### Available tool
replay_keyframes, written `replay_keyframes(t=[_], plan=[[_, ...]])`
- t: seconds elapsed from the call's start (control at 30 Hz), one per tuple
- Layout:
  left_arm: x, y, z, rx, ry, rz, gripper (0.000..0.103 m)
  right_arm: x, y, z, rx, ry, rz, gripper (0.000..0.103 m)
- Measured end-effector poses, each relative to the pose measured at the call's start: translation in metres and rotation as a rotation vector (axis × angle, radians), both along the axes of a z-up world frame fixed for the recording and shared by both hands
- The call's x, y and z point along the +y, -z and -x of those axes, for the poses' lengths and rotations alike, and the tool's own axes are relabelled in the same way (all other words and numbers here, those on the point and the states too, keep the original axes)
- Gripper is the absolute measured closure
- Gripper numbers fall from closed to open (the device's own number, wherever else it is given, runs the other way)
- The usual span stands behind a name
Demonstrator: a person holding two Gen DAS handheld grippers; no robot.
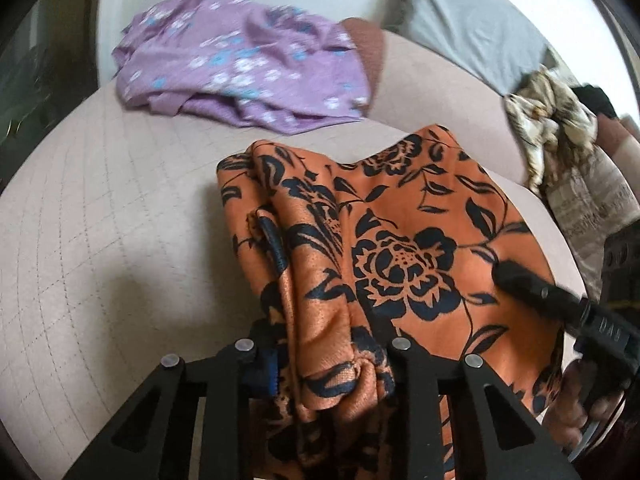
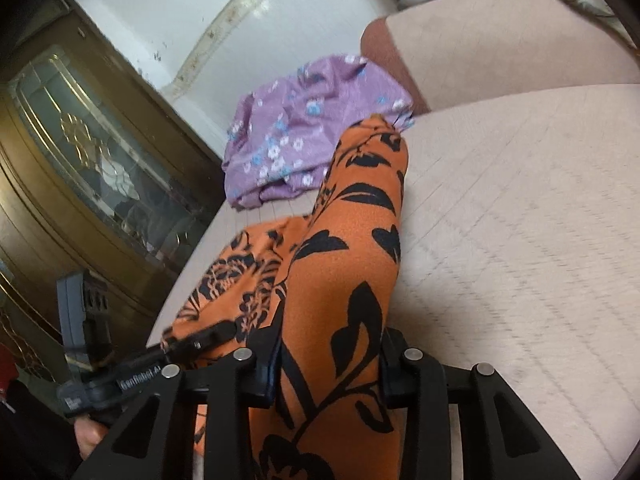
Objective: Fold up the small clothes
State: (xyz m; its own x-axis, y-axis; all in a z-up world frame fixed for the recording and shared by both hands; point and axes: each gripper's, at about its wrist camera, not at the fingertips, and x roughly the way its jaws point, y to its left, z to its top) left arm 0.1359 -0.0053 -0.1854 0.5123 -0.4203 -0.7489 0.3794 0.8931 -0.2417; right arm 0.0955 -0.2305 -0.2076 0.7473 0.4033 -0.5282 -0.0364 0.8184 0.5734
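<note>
**A:** Any writing that can be read?

**B:** Only on the tools. In the right wrist view the left gripper (image 2: 192, 344) carries white lettering on its black body, something like "GenRobot.AI", with the first letters unclear. In the left wrist view the right gripper (image 1: 504, 272) bears three raised letters, too blurred to make out.

**A:** And what do the tongs hold?

**B:** Both are clamped on the orange cloth with black flowers (image 1: 400, 220). The left one pinches a bunched fold, the right one a ridge of cloth raised off the pinkish quilted bed cover (image 1: 100, 220).

**A:** What lies around it?

**B:** A purple garment with small flowers (image 1: 240, 68) lies crumpled further back, apart from the orange one. A beige patterned cloth (image 1: 548, 128) sits at the right edge, and a grey pillow (image 1: 472, 28) behind. A gilt glass-fronted cabinet (image 2: 80, 152) stands beside the bed. The orange ridge hides part of the purple garment from the right camera.
</note>
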Motion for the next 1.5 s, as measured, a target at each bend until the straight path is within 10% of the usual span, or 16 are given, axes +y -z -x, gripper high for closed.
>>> replay_keyframes(t=[0.27, 0.47, 0.7, 1.1, 1.37, 1.5], plan=[[-0.057, -0.006, 0.059, -0.007, 0.115, 0.006, 0.072, -0.049, -0.012, 0.081, -0.006, 0.076, 0.025, 0.066], [-0.099, 0.018, 0.107, -0.024, 0.142, -0.147, 0.071, -0.084, 0.009, 0.127, 0.056, 0.126, 0.025, 0.066], [-0.089, 0.014, 0.123, -0.082, 0.045, -0.252, 0.026, -0.102, 0.031, 0.151, 0.183, 0.18, 0.018, 0.046], [-0.072, -0.001, 0.157, -0.184, 0.015, -0.319, 0.026, -0.076, -0.033, 0.201, -0.044, 0.184, 0.086, 0.057], [-0.073, 0.014, 0.152, -0.168, 0.009, -0.355, 0.025, -0.051, 0.009, 0.182, 0.189, 0.096, 0.125, 0.059], [-0.072, 0.01, 0.153, -0.18, 0.003, -0.358, 0.025, -0.044, -0.001, 0.185, 0.159, 0.088, 0.179, 0.06]])
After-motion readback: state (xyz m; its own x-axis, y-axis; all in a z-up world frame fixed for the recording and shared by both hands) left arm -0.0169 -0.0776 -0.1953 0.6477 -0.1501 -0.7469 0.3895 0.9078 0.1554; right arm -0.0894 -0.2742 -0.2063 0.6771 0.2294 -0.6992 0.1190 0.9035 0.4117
